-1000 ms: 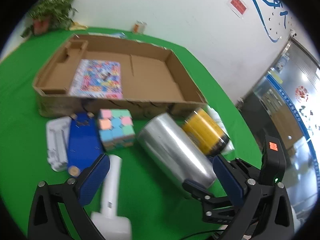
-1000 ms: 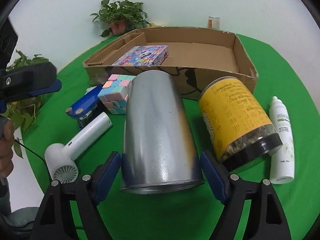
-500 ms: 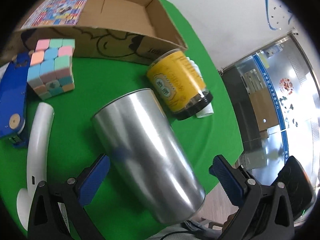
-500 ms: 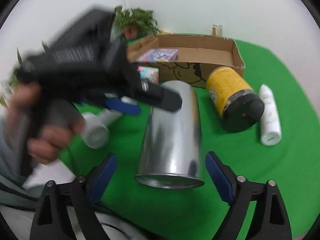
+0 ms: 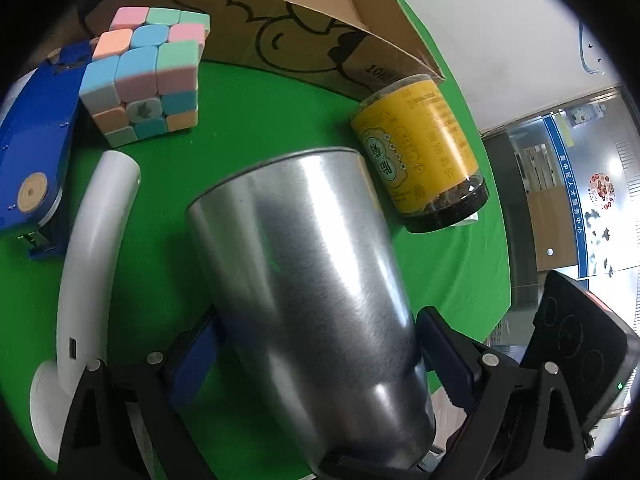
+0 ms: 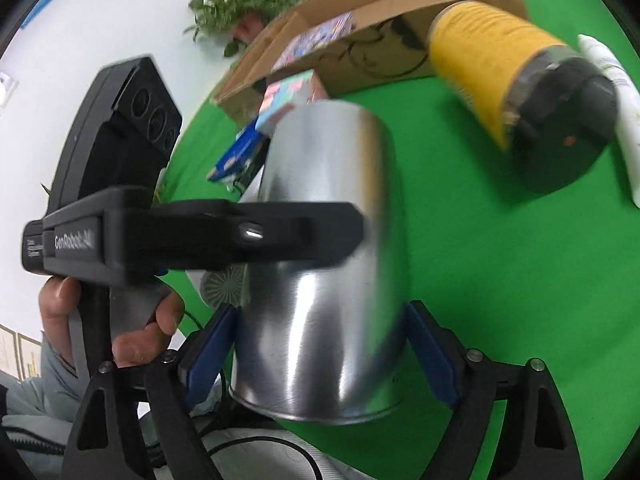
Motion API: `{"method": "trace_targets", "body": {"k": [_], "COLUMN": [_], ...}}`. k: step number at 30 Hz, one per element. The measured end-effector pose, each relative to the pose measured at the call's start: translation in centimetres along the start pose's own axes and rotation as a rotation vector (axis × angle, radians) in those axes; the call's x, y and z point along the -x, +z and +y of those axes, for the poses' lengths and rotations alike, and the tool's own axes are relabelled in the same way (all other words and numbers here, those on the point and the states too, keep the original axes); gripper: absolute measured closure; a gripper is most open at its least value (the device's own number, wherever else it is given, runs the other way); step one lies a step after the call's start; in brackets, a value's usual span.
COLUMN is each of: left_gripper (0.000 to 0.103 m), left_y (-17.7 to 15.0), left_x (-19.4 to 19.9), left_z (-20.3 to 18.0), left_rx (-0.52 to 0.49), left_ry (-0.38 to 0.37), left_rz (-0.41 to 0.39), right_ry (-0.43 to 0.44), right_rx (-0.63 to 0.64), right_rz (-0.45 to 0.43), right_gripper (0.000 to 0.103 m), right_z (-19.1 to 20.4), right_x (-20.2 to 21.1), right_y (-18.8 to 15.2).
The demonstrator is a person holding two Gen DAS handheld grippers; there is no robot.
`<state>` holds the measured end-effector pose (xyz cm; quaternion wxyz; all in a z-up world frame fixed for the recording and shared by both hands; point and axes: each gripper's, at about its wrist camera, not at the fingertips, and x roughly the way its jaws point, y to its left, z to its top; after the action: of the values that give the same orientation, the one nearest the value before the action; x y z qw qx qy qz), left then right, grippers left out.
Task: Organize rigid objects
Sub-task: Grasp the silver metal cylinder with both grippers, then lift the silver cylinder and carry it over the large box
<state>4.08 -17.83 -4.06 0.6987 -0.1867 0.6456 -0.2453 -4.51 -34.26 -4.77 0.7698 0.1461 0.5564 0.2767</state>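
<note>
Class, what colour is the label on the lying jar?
Yellow label, clearest in the left wrist view.

Steel cup: base cut off by left view's lower edge, blurred in right view; white bottle almost wholly hidden behind yellow jar; cardboard box cropped at top; jar's label print unreadable.
</note>
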Motion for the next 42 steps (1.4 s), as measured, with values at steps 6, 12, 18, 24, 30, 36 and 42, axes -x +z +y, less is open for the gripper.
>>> {"method": "trace_targets", "body": {"k": [6, 12, 18, 24, 30, 36, 42], "left_gripper": [0.009, 0.009, 0.010, 0.011, 0.012, 0.012, 0.012], "left_y": [-0.5, -1.1, -2.1, -1.8, -2.6, -2.0, -0.9], "left_x": [-0.5, -0.9, -2.0, -2.2, -1.6, 1.0, 4.5], "left_z": [-0.4, -0.7, -1.7, -1.6, -2.1, -3.9, -6.3], "left_rx": [-0.008, 0.002, 0.008, 0.023, 0.015, -0.057, -0.143], "left_ry": [0.024, 0.017, -0.023, -0.039, -0.060, -0.060, -0.062], "left_rz": [0.007, 0.008, 0.052, 0.028, -0.024, -0.125, -0.258], "right_ry": [-0.080, -0.095, -0.064, -0.062, -0.078, -0.095, -0.116], "right_rx": [0.051, 0.058, 0.015, 0.014, 0.029, 0.091, 0.187], "right_rz": [0.032, 0.005, -0.024, -0.023, -0.039, -0.144, -0.259], "right_gripper": [0.018, 0.018, 0.019, 0.019, 0.019, 0.019, 0.019], "right_z": [2.0, 2.8, 2.0, 1.9, 2.2, 3.7, 5.7], "right_x": [-1.3, -1.5, -1.1, -1.2, -0.7, 1.4, 4.5], "right_y": [0.0, -0.6, -0.9, -1.0, -1.1, -0.4, 1.0]}}
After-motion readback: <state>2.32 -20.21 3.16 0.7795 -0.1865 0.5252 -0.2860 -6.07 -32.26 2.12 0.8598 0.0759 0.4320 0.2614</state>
